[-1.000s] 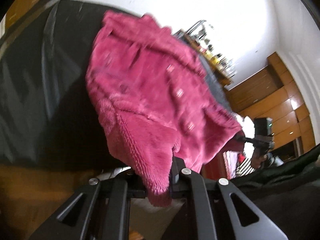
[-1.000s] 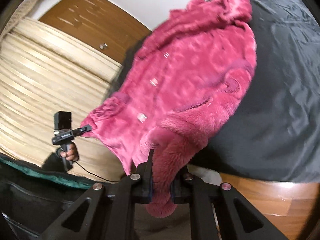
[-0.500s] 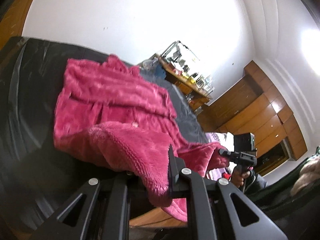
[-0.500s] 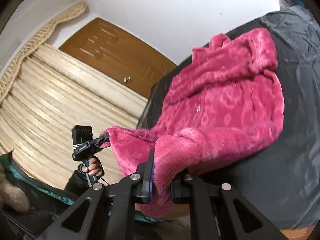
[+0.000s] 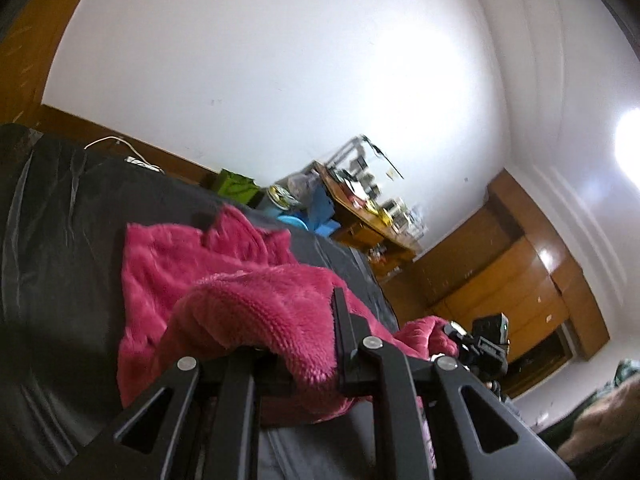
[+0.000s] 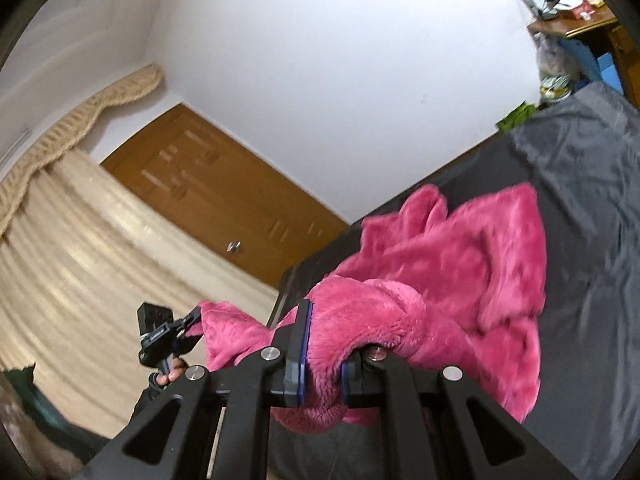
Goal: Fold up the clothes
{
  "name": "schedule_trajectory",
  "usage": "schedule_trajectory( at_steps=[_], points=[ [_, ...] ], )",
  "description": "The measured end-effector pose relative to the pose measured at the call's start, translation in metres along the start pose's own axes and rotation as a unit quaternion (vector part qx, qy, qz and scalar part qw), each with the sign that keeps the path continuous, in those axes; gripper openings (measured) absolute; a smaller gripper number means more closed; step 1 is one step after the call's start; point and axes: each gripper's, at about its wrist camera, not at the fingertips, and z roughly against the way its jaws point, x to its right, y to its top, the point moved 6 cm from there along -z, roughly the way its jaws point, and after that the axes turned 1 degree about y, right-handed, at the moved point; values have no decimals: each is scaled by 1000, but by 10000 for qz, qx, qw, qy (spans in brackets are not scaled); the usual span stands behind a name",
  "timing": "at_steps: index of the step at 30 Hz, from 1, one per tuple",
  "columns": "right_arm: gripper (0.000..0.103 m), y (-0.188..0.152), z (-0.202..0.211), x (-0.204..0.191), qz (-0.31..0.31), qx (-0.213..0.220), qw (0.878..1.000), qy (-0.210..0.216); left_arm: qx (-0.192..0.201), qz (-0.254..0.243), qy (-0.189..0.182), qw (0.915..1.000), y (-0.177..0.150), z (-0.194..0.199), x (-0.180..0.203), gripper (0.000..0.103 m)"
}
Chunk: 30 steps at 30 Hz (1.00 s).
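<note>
The fleece (image 5: 256, 308), a pink fuzzy garment, lies mostly on the dark sheet (image 5: 60, 240) ahead of me, its far end with the collar-like points spread flat toward the wall and its near end lifted off the sheet. That near edge runs across from one of my tongs to the other, so the garment's long axis stretches away from me, straight ahead of both hands. My left gripper (image 5: 308, 364) is clamped tight on one near corner, pile bulging over and between its fingers; my right gripper (image 6: 320, 376) is clamped just as tight on the other corner, the fabric wadded between its blue-edged pads. Each hand has its own corner, so neither is nearer the rest; in the right view I can see my left gripper off to the side with cloth trailing from its tip. As I judge it, the coming move turns on this: the flat part lies forward and below the raised edge, so carrying both corners forward together should lay the near half over the far half.

There is small white lettering on the side of the left gripper's body in the right view, too small to read. I can read no brand or label on the fleece.
</note>
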Motion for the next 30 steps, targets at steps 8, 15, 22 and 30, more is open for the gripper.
schedule_trajectory(
  at_steps=[8, 15, 22, 30],
  points=[
    [13, 66, -47, 27, 7, 253, 9988, -425, -49, 153, 63, 9999, 70, -60, -31, 15],
    [13, 104, -76, 64, -212, 399, 9952, -874, -308, 164, 159, 9993, 108, -126, -58, 15],
    [13, 126, -108, 100, -399, 341, 9909, -1244, -547, 654, 388, 9956, 117, -185, -113, 15],
    [12, 136, -142, 137, -583, 194, 9847, -1630, -668, 1115, 601, 9897, 119, -227, -169, 15]
  ],
)
